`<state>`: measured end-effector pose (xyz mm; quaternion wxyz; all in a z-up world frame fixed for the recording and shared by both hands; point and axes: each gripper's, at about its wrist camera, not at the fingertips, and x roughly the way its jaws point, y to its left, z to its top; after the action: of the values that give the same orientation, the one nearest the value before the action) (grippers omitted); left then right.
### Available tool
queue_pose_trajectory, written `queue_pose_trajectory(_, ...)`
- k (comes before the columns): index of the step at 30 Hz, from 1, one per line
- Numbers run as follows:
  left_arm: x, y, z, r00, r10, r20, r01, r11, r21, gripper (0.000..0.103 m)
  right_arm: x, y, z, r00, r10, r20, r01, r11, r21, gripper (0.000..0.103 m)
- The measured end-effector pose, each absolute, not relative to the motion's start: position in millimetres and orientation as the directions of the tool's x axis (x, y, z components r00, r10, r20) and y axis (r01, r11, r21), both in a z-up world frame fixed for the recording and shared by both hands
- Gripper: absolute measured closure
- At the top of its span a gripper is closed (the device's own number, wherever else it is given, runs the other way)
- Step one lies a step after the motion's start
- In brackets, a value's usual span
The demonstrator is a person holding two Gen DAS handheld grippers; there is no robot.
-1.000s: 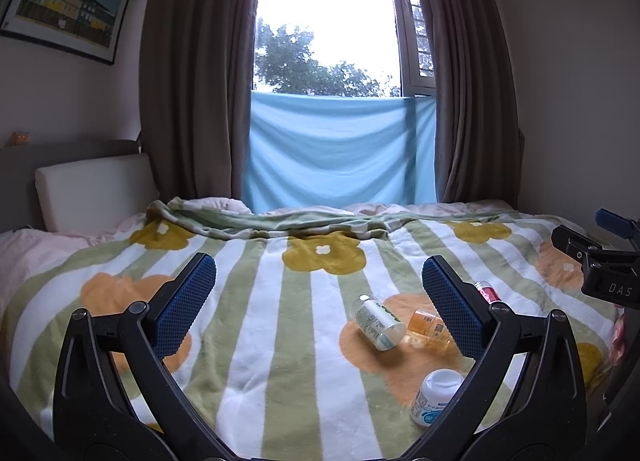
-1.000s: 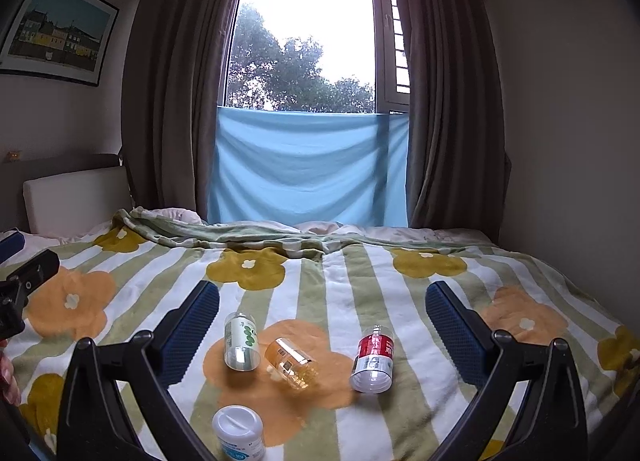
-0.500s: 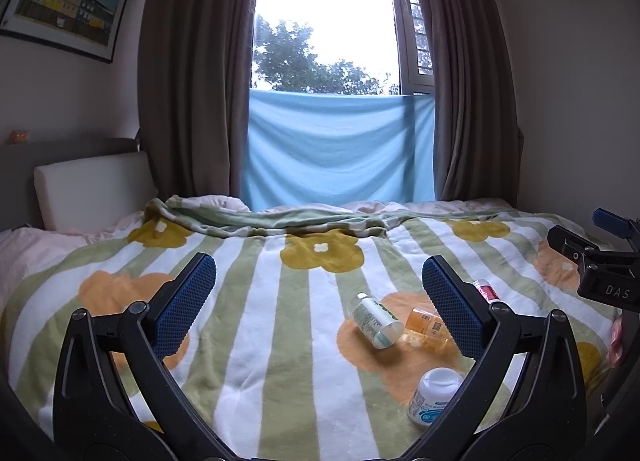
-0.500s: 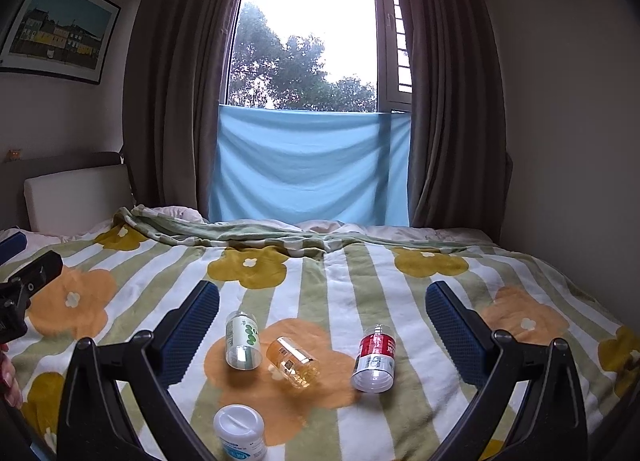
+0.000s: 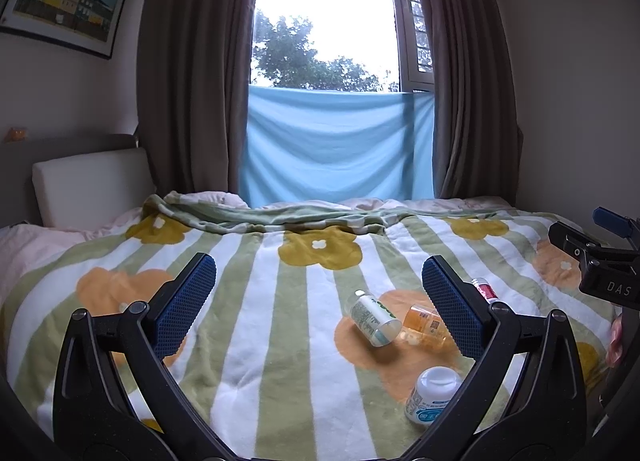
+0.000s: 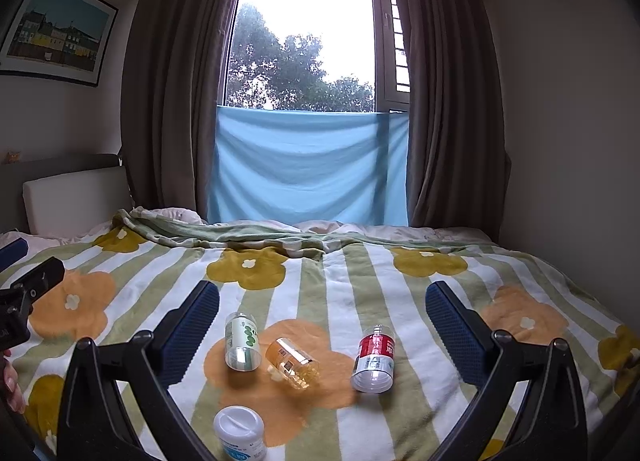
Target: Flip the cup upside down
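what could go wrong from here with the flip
1. The blanket is soft and rumpled, so a container set down inverted may tip over.
2. The green bottle, amber bottle and red bottle lie close together; the open right gripper closing on one could knock or roll a neighbour.
3. No obvious cup shows, so the wrong item might get picked, such as the white jar.

A bed [image 6: 400,281] under a striped, flower-print blanket [image 6: 320,301] carries four containers near its front edge: a green-labelled bottle [image 6: 241,341], an amber one [image 6: 294,367] and a red-labelled one [image 6: 374,357] lying down, and a white-capped jar [image 6: 239,435], apparently upright, nearest the front edge.
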<state>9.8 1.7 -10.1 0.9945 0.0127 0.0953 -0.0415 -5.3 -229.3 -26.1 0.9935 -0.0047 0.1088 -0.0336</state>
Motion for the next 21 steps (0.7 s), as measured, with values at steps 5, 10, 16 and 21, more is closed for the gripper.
queue_pose_trajectory(5, 10.0, 1.8, -9.9, 0.978, -0.079, -0.192, 0.084, 0.996, 0.018, 0.000, -5.7, -230.0, -26.5, 0.975, -0.070, -0.210, 0.070, 0.998, -0.010, 0.000)
queue_pose_trajectory(10, 10.2, -0.1, -12.3, 0.977, -0.077, -0.197, 0.083, 0.996, 0.019, 0.000, -6.7, -231.1, -27.4, 0.976, -0.071, -0.207, 0.071, 0.997, -0.007, 0.000)
queue_pose_trajectory(16, 11.2, 0.3, -13.5, 0.977, -0.075, -0.199, 0.080, 0.997, 0.017, 0.000, -6.7, -231.5, -27.0, 0.976, -0.070, -0.208, 0.071, 0.998, -0.003, 0.000)
queue_pose_trajectory(21, 11.4, 1.1, -14.3, 0.977, -0.075, -0.199, 0.079, 0.997, 0.016, 0.000, -6.4, -232.1, -26.9, 0.976, -0.069, -0.209, 0.070, 0.998, -0.004, 0.000)
